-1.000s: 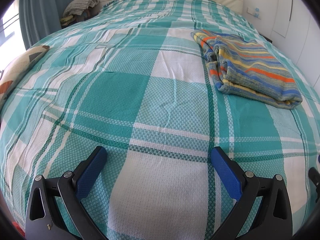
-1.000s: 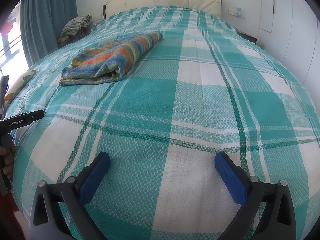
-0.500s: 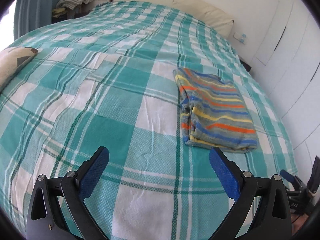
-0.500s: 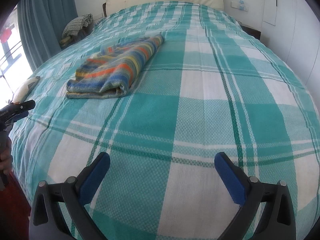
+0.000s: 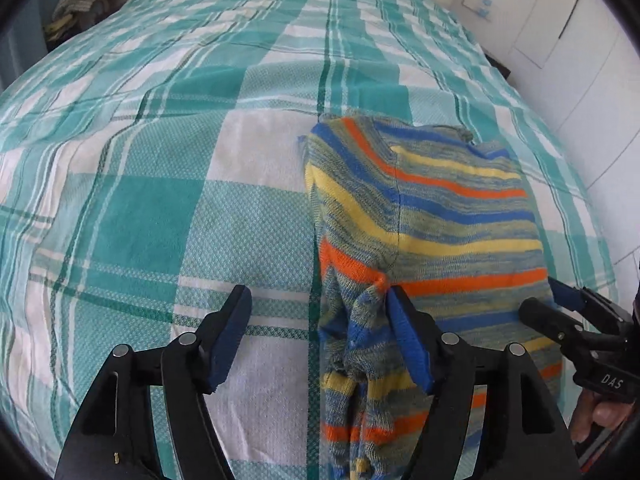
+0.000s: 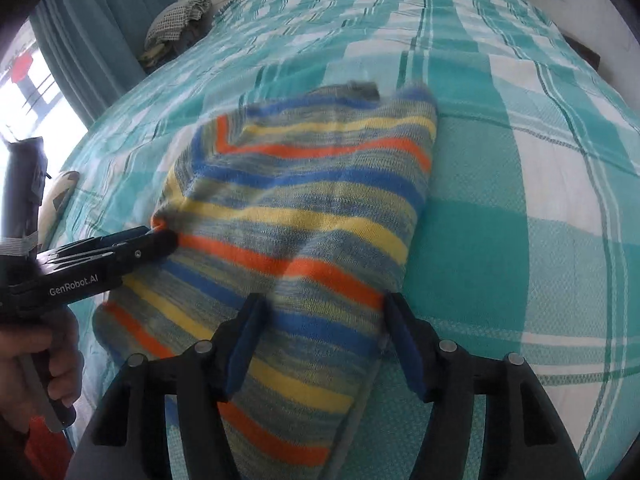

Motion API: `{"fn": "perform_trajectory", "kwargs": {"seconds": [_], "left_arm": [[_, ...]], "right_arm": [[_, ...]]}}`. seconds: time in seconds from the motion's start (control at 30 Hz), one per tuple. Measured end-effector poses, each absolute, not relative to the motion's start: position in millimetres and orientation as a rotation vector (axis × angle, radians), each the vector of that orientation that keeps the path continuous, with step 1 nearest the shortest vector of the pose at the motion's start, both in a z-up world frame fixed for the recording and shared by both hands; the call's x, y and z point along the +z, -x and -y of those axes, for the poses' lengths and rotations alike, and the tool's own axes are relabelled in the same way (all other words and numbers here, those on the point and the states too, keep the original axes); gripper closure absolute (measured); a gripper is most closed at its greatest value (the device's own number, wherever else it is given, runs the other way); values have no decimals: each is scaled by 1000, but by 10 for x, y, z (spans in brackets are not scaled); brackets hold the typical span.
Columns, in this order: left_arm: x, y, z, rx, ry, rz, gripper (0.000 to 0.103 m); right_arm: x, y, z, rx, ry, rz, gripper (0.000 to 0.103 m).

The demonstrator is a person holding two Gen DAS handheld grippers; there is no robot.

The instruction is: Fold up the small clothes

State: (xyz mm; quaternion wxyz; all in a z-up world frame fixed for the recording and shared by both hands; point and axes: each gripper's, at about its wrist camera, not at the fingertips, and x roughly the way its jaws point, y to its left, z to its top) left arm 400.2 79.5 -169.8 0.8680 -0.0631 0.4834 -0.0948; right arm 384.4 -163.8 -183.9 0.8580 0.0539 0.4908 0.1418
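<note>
Risk: bunched corner may slip | striped knit sweater (image 5: 432,216) lies folded on plaid bedspread (image 5: 160,200), right of centre | left gripper (image 5: 320,316) jaws apart, edge bunched between its pads | right gripper (image 6: 324,320) jaws apart astride near edge | uneven pull would skew the fold

A teal-and-white plaid bedspread (image 5: 160,208) is spread across the bed. Grey crumpled cloths (image 6: 178,20) are piled far left, beside teal curtains (image 6: 92,52).
</note>
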Motion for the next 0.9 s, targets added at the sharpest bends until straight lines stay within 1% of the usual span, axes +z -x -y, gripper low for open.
{"fn": "perform_trajectory", "kwargs": {"seconds": [0.03, 0.07, 0.1, 0.13, 0.2, 0.27, 0.3, 0.33, 0.37, 0.4, 0.43, 0.5, 0.7, 0.77, 0.8, 0.83, 0.87, 0.9], "left_arm": [[-1634, -3953, -862, -210, 161, -968, 5], [-1616, -3937, -928, -217, 197, -942, 2], [-1655, -3968, -965, -220, 229, -952, 1], [-1741, -4041, -958, -230, 255, -1001, 2], [-1943, -4190, -876, -222, 270, -1086, 4], [-1969, -4210, -664, -209, 198, -1055, 6], [-1963, -4214, -545, -240, 163, -1046, 33], [-1950, -4226, -448, -291, 154, -1057, 79], [-1923, -4255, -391, -286, 144, -1078, 81], [-1848, -4261, -377, -260, 131, -1071, 85], [-1754, -4241, -395, -264, 143, -1058, 87], [-1506, -4151, -469, -295, 170, -1000, 88], [-673, -3861, -519, -340, 142, -845, 87], [-635, -3904, -530, -319, 156, -856, 82], [-727, -3922, -545, -301, 152, -894, 64], [-871, -3931, -550, -270, 135, -946, 34], [-1031, -3889, -569, -224, 112, -991, 26], [-1196, -3789, -599, -180, 80, -1025, 26]], "right_arm": [[-1746, -3781, 1727, 314, -159, -983, 29], [-1669, -3721, 1826, 321, -198, -934, 16], [-1616, -3685, 1931, 318, -232, -892, 12], [-1613, -3695, 2015, 312, -261, -878, 12], [-1763, -3863, 2105, 335, -337, -942, 12], [-1959, -4039, 2075, 389, -425, -1007, 21], [-2049, -4110, 2008, 421, -456, -1023, 23], [-2093, -4156, 1923, 430, -451, -1022, 35], [-2096, -4194, 1812, 408, -399, -1025, 65], [-2072, -4220, 1700, 379, -331, -1033, 71], [-2006, -4213, 1601, 361, -277, -1024, 75], [-1776, -4141, 1481, 359, -209, -973, 78], [-906, -3854, 1397, 440, -189, -798, 78], [-738, -3848, 1405, 443, -204, -776, 78], [-723, -3865, 1448, 438, -221, -784, 78], [-765, -3880, 1493, 430, -237, -814, 75], [-881, -3928, 1532, 420, -250, -873, 62], [-1062, -3940, 1607, 391, -254, -951, 49]]}}
